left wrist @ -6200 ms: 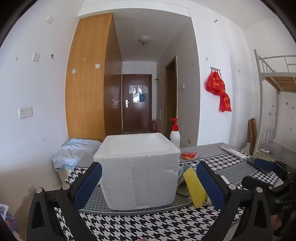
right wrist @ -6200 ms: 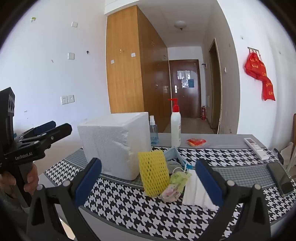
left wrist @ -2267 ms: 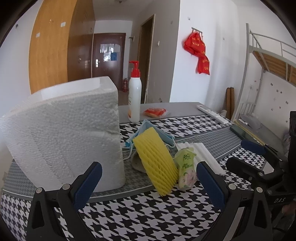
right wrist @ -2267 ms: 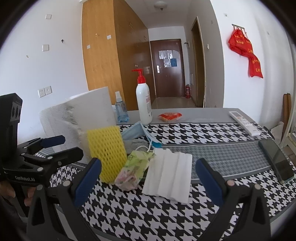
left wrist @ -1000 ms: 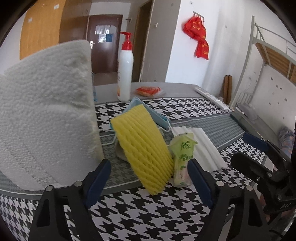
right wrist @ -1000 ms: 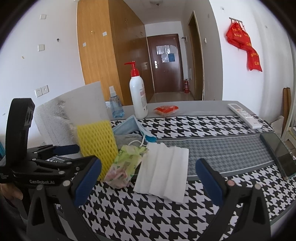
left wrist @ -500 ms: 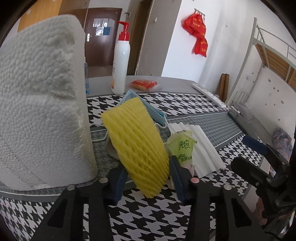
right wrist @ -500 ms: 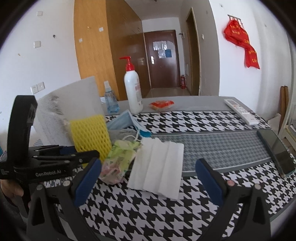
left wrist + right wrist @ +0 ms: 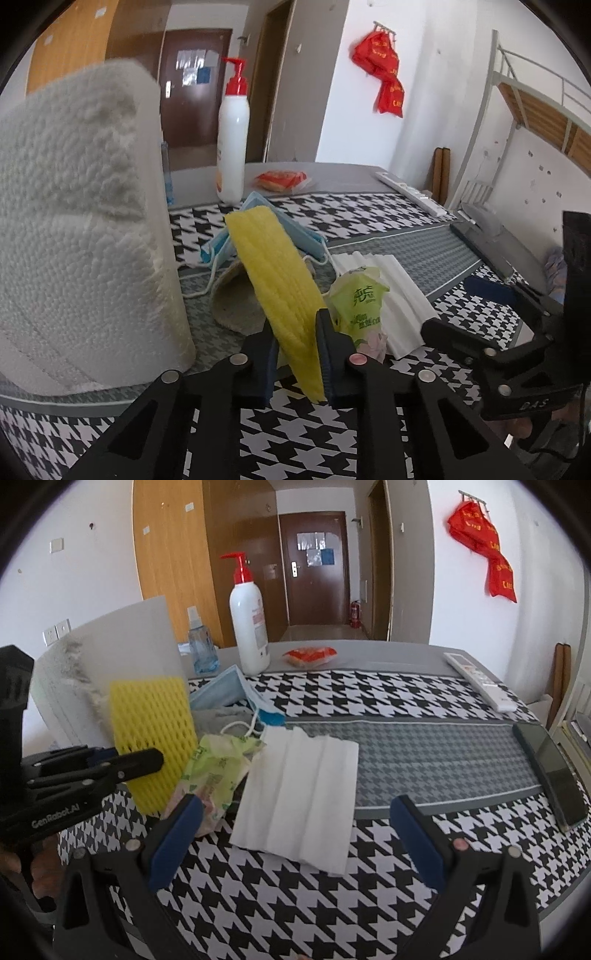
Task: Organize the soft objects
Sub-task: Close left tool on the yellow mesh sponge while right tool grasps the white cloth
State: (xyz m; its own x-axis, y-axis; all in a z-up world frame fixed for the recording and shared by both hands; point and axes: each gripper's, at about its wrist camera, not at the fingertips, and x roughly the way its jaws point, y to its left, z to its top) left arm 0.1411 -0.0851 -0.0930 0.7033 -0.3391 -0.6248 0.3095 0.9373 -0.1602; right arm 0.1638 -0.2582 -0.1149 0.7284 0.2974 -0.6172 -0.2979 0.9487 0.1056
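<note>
My left tool (image 9: pixel 297 354) tilts downward, its jaws closing with pads pressed on the lower edge of the yellow foam net (image 9: pixel 275 284), which stands tilted just right of the white foam box (image 9: pixel 81 229). My right tool (image 9: pixel 295 834) hovers, jaws wide apart, over the white folded cloth (image 9: pixel 299 794) on the tabletop (image 9: pixel 424 709), beside the green tissue pack (image 9: pixel 218 768).

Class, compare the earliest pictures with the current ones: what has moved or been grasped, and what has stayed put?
The left claw has come in close from in front of the white foam box and its jaws are closing on the yellow foam net. The right claw has moved nearer the white folded cloth, jaws wide open, holding nothing. Box, cloth, green packet and pump bottle stayed put.
</note>
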